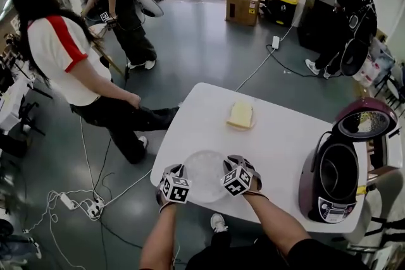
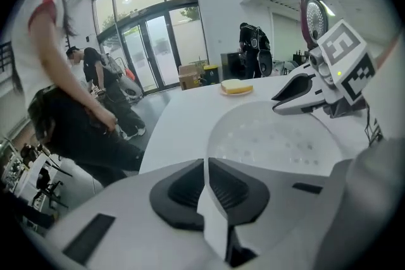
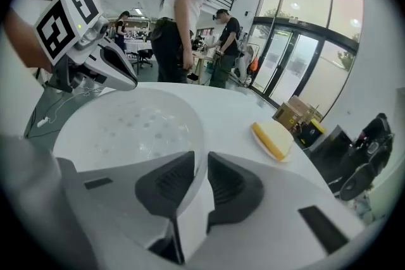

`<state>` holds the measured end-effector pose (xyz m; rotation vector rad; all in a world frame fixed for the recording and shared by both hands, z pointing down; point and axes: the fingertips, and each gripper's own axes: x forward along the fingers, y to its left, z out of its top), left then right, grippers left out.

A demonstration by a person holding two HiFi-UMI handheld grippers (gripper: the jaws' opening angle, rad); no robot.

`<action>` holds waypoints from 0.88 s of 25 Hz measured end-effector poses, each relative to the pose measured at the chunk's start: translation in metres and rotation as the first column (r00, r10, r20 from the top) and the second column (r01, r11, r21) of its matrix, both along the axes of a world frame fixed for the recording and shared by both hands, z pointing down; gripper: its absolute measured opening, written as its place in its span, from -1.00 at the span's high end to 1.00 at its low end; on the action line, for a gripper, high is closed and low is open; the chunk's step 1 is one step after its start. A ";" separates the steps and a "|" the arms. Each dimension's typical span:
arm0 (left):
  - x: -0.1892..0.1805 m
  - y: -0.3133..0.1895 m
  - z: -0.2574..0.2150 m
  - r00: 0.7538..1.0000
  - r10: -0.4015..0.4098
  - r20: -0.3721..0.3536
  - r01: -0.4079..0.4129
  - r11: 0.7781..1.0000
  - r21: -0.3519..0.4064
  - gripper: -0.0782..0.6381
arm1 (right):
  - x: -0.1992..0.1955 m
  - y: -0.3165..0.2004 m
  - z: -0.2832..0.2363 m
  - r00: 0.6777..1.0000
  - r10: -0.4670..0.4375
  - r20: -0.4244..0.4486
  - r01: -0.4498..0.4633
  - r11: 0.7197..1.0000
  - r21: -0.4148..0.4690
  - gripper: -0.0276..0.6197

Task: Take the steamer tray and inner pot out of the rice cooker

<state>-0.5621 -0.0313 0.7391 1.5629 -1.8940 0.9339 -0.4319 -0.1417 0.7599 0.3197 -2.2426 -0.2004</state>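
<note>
both my tools, the left tool (image 2: 205, 180) and the right tool (image 3: 197, 180), are clamped on the thin rim of the translucent white perforated plastic steamer tray (image 1: 204, 175), one on each side. they hold it low at the near edge of the white worktop (image 1: 278, 136), well apart from the maroon rice cooker (image 1: 332, 199) with its lid (image 1: 366, 118) up. the tray looks light, fairly stiff and slick, so a two-sided rim pinch suits it; i judge the dark inner pot (image 1: 335, 172), seated in the cooker, heavier and smooth-walled, best taken by its upper lip.
</note>
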 end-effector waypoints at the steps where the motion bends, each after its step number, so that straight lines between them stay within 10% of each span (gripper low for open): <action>1: -0.001 -0.001 0.000 1.000 -0.006 0.006 0.006 1.000 0.005 0.71 | -0.001 -0.001 0.001 1.000 0.002 0.000 -0.002 1.000 -0.005 0.71; 13: 0.009 -0.025 -0.090 0.998 -0.069 -0.014 0.070 0.973 0.222 -0.04 | 0.030 -0.027 -0.134 0.953 0.092 0.289 -0.100 0.995 0.014 0.25; 22: 0.135 -0.097 -0.215 0.981 0.166 -0.097 -0.103 0.879 0.466 -0.07 | 0.144 -0.048 -0.263 0.866 0.165 0.472 -0.220 0.973 0.063 0.21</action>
